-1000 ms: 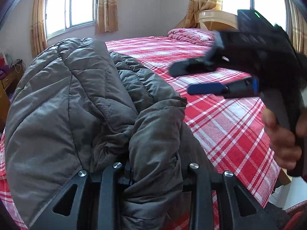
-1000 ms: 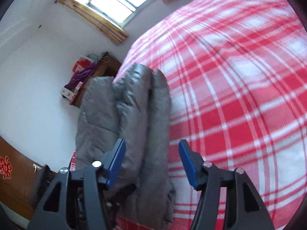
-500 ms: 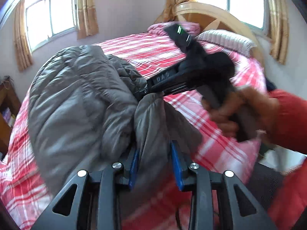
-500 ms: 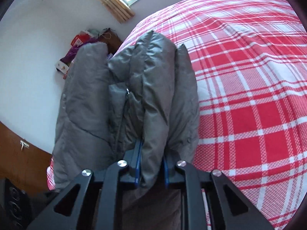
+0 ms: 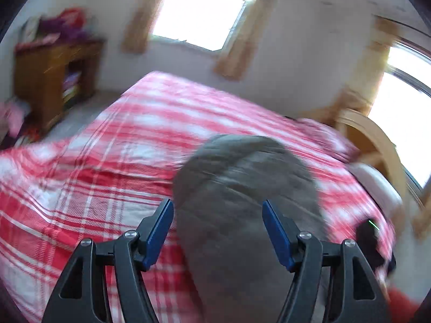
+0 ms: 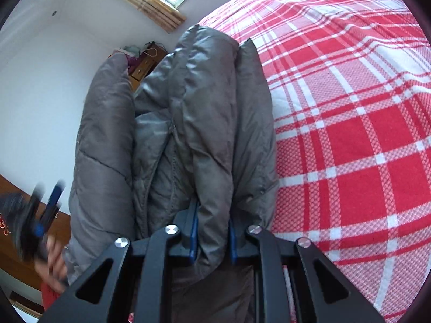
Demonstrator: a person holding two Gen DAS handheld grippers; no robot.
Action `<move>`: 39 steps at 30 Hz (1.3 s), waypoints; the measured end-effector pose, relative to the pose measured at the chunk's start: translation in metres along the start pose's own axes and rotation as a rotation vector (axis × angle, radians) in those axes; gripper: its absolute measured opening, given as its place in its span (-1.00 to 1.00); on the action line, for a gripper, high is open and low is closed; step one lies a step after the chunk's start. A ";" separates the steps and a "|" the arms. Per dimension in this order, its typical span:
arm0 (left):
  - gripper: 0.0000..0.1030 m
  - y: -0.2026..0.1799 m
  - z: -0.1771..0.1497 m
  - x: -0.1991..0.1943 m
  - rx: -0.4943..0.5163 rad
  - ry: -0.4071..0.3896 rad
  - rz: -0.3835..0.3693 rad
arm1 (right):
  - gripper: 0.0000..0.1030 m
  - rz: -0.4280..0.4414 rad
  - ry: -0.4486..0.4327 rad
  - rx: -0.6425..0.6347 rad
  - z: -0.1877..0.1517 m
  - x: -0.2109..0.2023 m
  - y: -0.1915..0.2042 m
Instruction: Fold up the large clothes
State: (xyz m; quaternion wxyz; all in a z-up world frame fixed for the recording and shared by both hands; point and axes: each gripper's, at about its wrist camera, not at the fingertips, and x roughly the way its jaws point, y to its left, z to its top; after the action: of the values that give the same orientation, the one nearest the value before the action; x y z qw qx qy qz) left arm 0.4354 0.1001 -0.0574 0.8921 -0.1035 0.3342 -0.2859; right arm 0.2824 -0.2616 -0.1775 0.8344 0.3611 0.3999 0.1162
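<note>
Hanging over the red plaid bed (image 5: 107, 161), the left gripper (image 5: 216, 231) has its two blue-padded jaws spread wide apart, gripping nothing. The grey puffer jacket (image 5: 247, 188) shows between and beyond them as a rounded, blurred mound lying on the bedspread, and whether the pads brush it cannot be told from this smeared view. A wooden shelf (image 5: 54, 80) stands by the wall at far left of that view, a window (image 5: 207, 10) sits above the bed, and a wooden headboard (image 5: 377, 145) curves at the right.

In the right wrist view, the left gripper (image 6: 51, 204) appears as a blur at the lower left edge, beside the jacket (image 6: 188, 107). The right gripper (image 6: 212, 237) has its jaws drawn in and clamped on a thick fold of the jacket, which rises from between the pads in long quilted ridges. The bed (image 6: 350, 134) fills the right side.
</note>
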 end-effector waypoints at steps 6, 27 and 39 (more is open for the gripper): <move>0.32 -0.023 -0.006 0.072 -0.083 0.099 -0.086 | -0.65 0.004 0.014 0.011 -0.004 0.000 -0.007; 0.36 -0.159 -0.074 0.115 0.525 0.125 0.096 | 0.32 -0.040 -0.135 0.035 0.028 -0.095 -0.037; 0.36 -0.149 -0.076 0.109 0.489 0.094 0.135 | -0.36 -0.259 -0.015 -0.036 0.059 -0.024 -0.016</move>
State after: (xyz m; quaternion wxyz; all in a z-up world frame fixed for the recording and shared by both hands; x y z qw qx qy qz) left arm 0.3871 -0.0836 -0.1172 0.8912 0.1511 0.3024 -0.3025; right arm 0.3088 -0.3146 -0.1498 0.8518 0.2921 0.4348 0.0118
